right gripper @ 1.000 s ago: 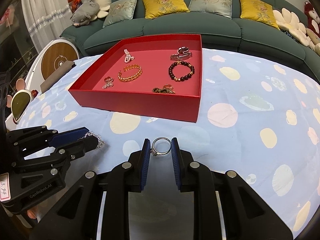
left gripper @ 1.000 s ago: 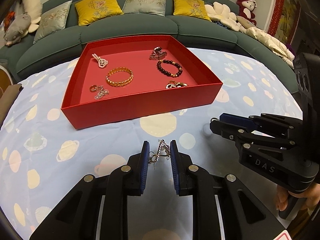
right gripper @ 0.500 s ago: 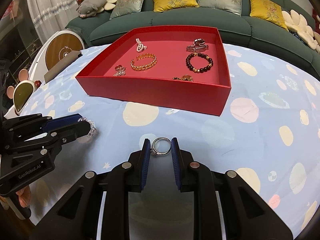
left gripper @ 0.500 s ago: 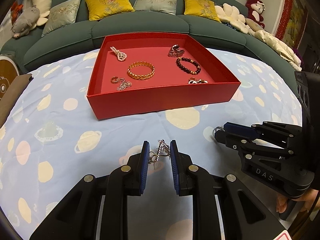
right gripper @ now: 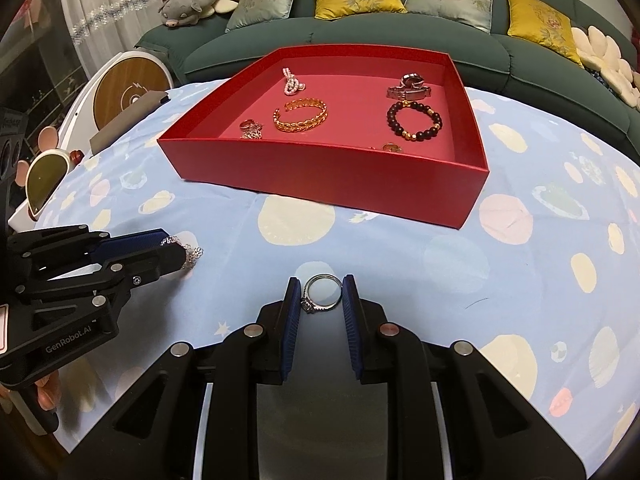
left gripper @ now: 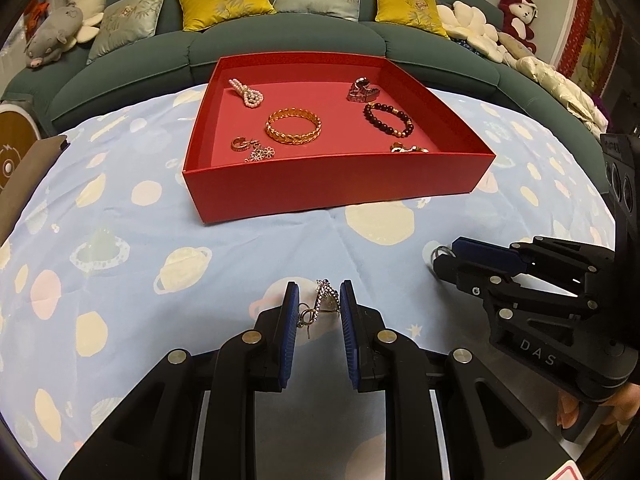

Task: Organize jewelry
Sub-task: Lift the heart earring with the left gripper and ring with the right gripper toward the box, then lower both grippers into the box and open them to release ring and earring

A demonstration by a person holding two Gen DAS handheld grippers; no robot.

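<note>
A green sofa [left gripper: 280, 40] stands behind the desk [left gripper: 120, 240], whose cloth is blue with spots. A red tray [left gripper: 332, 188] on it holds a gold bangle [left gripper: 293, 126] and a bead bracelet [left gripper: 387, 120]. The left claw [left gripper: 319, 304] grips a sparkly earring [left gripper: 326, 296] above the cloth; the right claw [right gripper: 322, 294] grips a silver ring [right gripper: 322, 292].

Matt red card for the box [left gripper: 332, 184] ahead of the grippers. Inside it, polished gold metal on the bangle [left gripper: 293, 126], dark glossy beads on the bracelet [left gripper: 387, 120]. Soft printed cloth, lightly creased, for the tablecloth [left gripper: 120, 240] beneath. Shiny silver metal on the ring [right gripper: 322, 293] between ribbed blue pads [right gripper: 291, 320]. Matt black plastic on both tools.
</note>
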